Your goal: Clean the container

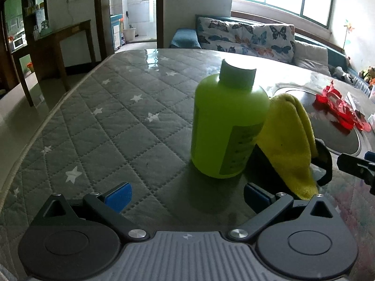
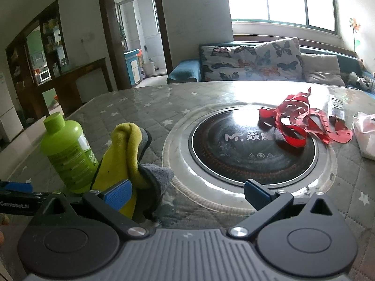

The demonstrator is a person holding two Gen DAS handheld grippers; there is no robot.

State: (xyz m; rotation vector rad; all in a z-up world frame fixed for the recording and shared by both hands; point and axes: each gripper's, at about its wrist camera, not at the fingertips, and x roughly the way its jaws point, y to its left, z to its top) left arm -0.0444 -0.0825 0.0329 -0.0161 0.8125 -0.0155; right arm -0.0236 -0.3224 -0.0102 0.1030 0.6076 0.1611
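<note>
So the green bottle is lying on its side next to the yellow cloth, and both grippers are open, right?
Not quite. The green bottle is standing upright with its cap on top, not lying on its side; the left wrist view shows this best. The rest holds: it sits next to the yellow cloth, and the left gripper and right gripper are both open.

Item count on the quilted table (image 2: 140, 107)
One green bottle (image 2: 68, 154), one yellow-and-grey cloth (image 2: 124, 149), one round black cooktop (image 2: 246, 149), one tangle of red ribbon (image 2: 302, 121), one white bag (image 2: 365, 135) at the right edge; two grippers, left (image 1: 187, 196) and right (image 2: 186, 196)
</note>
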